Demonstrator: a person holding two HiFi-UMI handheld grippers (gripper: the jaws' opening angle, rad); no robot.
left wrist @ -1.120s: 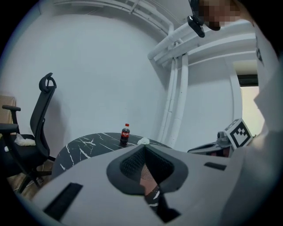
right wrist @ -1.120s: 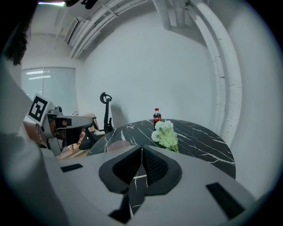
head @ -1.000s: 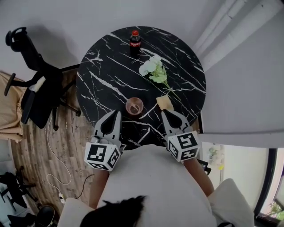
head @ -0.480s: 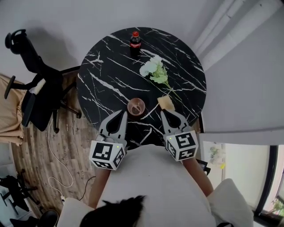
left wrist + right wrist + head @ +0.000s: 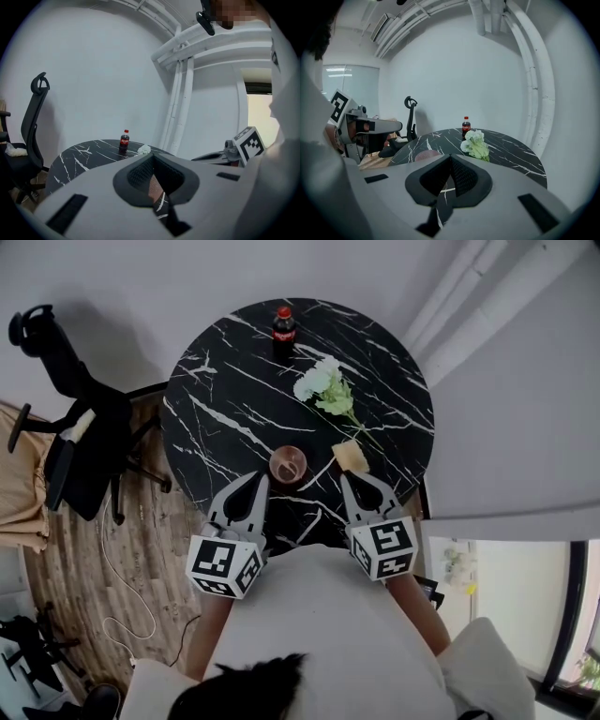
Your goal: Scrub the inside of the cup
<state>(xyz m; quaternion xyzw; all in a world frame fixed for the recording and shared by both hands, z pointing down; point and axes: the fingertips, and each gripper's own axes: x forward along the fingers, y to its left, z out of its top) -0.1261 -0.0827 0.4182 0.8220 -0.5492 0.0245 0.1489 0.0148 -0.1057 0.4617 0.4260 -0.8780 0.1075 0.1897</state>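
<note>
closest to the person, the left gripper (image 5: 262,481) and the right gripper (image 5: 346,480) hang over the near edge of the black marbled surface (image 5: 225,381), each with its fingers pressed together and nothing between them. over the last second little has changed: the left gripper has swung slightly inward so that its tip now points more at the cup, then held there, while the right gripper has kept its place and its fingers stay together. just ahead, between the two tips and nearer the left one, the brownish cup (image 5: 288,464) stands upright on the surface, touched by neither gripper. just beside it, in front of the right gripper, lies a tan square pad (image 5: 350,457), perhaps a sponge, also not held. with no scrubber gripped and the cup free, no scrubbing is under way; the scene fits a pause before cup and pad are taken up as well as one after both are set down. farther off lie white flowers (image 5: 325,387), and a cola bottle (image 5: 283,329) stands at the far edge.
</note>
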